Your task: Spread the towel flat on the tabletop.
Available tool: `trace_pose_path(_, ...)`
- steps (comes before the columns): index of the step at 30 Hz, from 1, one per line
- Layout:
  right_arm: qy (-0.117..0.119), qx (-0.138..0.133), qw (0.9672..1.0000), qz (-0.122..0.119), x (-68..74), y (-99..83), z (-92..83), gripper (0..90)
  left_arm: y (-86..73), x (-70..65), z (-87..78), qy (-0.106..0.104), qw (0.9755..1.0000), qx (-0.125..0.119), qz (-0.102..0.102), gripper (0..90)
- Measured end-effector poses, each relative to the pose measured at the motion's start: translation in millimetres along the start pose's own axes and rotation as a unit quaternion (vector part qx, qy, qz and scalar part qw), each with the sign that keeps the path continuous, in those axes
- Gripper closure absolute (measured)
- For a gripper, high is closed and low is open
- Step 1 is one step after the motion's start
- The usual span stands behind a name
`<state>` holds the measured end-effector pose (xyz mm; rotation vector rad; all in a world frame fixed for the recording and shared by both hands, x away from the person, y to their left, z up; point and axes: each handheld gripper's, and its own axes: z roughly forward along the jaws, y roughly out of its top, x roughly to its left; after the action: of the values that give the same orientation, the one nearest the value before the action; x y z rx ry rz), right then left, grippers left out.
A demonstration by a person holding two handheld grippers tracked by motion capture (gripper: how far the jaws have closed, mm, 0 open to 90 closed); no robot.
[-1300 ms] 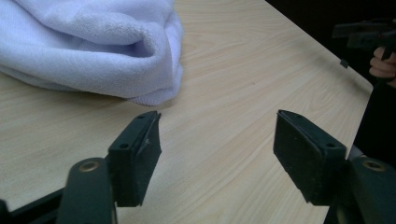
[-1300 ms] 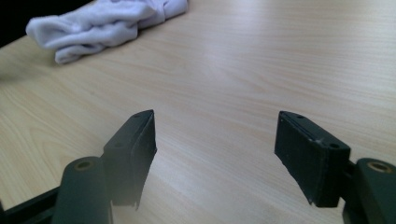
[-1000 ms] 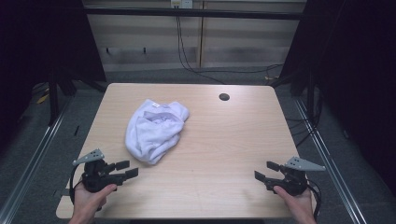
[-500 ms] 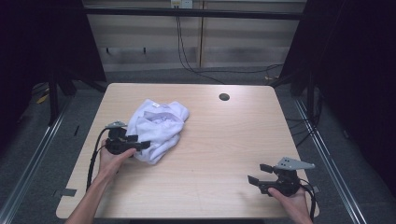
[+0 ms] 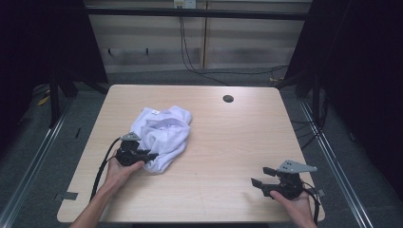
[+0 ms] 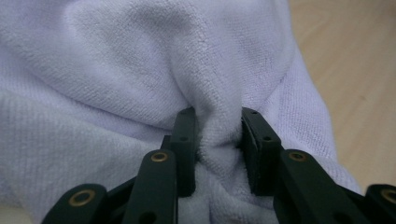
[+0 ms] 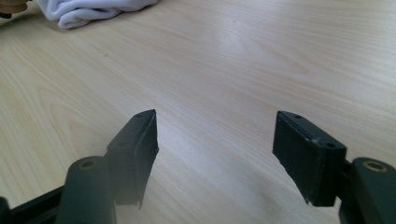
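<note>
A crumpled white cloth (image 5: 164, 135) lies left of centre on the light wooden table (image 5: 228, 142). My left gripper (image 5: 151, 156) is at the cloth's near left edge. Its jaws have just been closing, and in the left gripper view the left gripper (image 6: 217, 116) pinches a raised fold of the white cloth (image 6: 140, 70) between its pads. My right gripper (image 5: 259, 175) rests low over the table's near right corner, far from the cloth. In its own view the right gripper (image 7: 215, 126) is open over bare wood; its jaws have just closed a little with nothing between them. The white cloth (image 7: 88, 11) shows at the top left there.
A small dark round hole (image 5: 228, 99) sits in the tabletop near its far edge. Black cables (image 5: 102, 166) trail from the left gripper toward the near left edge. Dark floor and metal rails surround the table.
My left gripper has moved from the near left corner forward to the cloth and closed on a fold of it. The right gripper has stayed near the right corner.
</note>
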<state>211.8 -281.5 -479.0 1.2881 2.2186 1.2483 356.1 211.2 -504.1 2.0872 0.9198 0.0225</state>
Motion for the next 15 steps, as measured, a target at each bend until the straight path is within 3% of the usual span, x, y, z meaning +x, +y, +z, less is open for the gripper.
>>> trace_pose_path(3, 0.007, 0.000, 1.0000, -0.006, 2.7, 2.2, 1.2, 36.8, -5.1, -16.3, 0.1, -0.023, 0.9995, 0.012, 0.019, 69.1)
trace_pose_path(7, 0.014, -0.003, 0.9998, -0.012, 6.8, 4.9, 2.9, 41.5, -9.9, -41.9, 5.5, -0.059, 0.9970, 0.025, 0.044, 69.0)
trace_pose_path(9, 0.022, -0.004, 0.9996, -0.019, 10.1, 7.6, 5.3, 41.9, -12.0, -56.3, 8.2, -0.064, 0.9960, 0.031, 0.055, 69.0)
trace_pose_path(15, 0.036, -0.004, 0.9989, -0.032, 20.7, 16.5, 15.7, 44.6, -22.1, -97.1, 10.0, -0.101, 0.9895, 0.050, 0.090, 67.8)
